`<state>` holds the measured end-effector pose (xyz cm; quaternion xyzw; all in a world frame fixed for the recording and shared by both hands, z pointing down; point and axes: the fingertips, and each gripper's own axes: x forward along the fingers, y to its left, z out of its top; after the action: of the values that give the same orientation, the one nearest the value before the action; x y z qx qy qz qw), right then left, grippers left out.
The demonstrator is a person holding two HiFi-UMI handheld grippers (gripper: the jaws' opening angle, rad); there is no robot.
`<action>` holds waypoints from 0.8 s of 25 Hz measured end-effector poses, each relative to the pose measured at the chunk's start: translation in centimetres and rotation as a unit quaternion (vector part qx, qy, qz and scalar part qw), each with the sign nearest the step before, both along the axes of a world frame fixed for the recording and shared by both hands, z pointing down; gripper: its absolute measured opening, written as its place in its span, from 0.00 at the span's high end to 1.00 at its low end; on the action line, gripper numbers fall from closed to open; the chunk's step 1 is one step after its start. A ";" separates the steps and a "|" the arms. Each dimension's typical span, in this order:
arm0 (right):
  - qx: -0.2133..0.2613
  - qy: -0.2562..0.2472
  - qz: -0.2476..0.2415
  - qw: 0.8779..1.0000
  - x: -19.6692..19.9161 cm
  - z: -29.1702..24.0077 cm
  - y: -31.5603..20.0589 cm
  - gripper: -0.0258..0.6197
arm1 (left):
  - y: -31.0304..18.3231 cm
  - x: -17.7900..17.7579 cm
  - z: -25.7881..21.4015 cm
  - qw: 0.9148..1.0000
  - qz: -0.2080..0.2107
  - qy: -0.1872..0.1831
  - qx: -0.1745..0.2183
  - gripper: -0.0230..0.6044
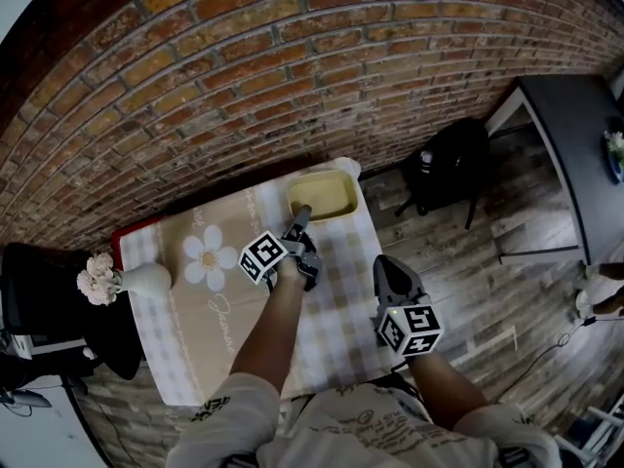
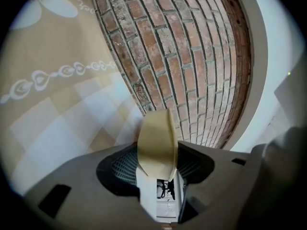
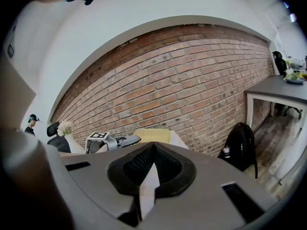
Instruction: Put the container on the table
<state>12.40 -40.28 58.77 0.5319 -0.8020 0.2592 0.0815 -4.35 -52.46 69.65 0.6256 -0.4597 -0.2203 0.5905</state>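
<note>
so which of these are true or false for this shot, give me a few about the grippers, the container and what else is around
1. The left gripper grips the rim of the yellow container. True.
2. The right gripper also holds the container. False: its jaws are together on nothing, and it sits apart from the container, by the table's right edge.
3. The container is at the middle of the table. False: it is at the far corner, next to the brick wall.
4. A white vase with flowers stands at the table's left side. True.
5. The black backpack lies on the table. False: it is on the floor by the wall.
</note>
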 end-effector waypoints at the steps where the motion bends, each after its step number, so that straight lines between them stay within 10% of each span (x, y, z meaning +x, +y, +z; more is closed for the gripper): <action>1: 0.000 0.000 -0.001 1.000 0.0 0.0 -0.1 0.96 | 0.0 0.0 0.1 1.000 0.003 -0.010 0.001 0.61; 7: 0.002 -0.002 -0.003 1.000 -0.3 -0.1 0.0 0.96 | -0.1 -0.6 0.0 0.993 0.030 -0.116 0.006 0.56; 14: -0.002 0.013 0.007 1.000 0.2 0.0 0.2 0.96 | 0.3 -1.9 0.6 0.945 0.074 -0.318 -0.008 0.44; 20: 0.000 0.008 0.003 1.000 0.3 -0.5 0.4 0.96 | 1.1 -2.9 -0.5 0.936 0.067 -0.346 -0.007 0.44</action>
<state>12.66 -39.88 58.31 0.5363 -0.7999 0.2549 0.0869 -7.22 -51.32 69.11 0.6885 -0.5942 0.0529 0.4125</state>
